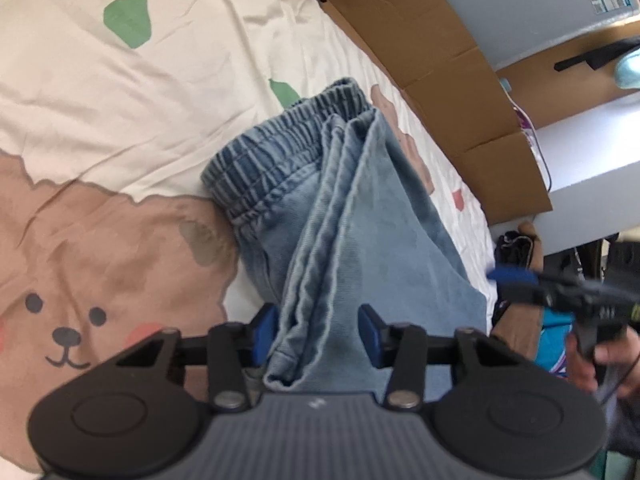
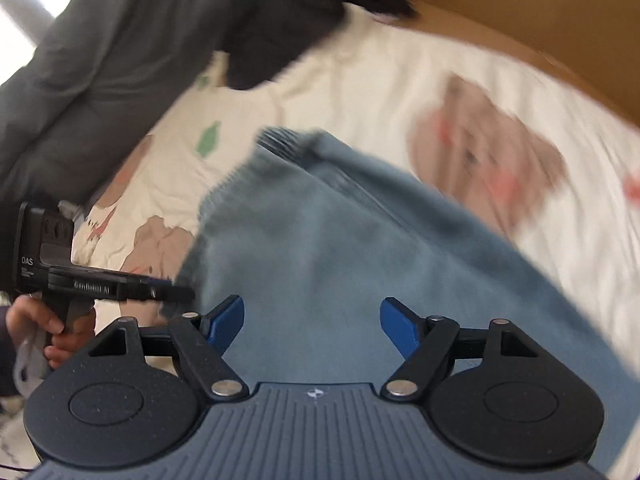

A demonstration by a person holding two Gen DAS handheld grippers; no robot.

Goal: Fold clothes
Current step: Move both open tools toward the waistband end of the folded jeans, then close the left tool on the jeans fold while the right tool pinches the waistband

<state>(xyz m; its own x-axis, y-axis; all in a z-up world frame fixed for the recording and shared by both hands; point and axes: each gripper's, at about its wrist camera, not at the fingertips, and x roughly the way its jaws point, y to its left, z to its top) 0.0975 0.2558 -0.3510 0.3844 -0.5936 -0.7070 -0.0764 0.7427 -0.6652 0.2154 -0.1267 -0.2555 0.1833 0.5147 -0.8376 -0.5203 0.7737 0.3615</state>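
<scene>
Light-blue denim trousers with elastic waistband (image 1: 340, 216) laid lengthwise-folded on bear-print bedsheet (image 1: 120, 128) | left gripper (image 1: 318, 334) parted astride hems | right gripper (image 2: 312, 328) parted above denim | hems best kept aligned.

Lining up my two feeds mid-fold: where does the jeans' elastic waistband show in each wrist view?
Left wrist: elastic waistband at centre, above the left gripper.
Right wrist: blurred, upper centre-left, far beyond the right gripper.
Shared landmark: cardboard box along the bear-print sheet's far edge.
</scene>
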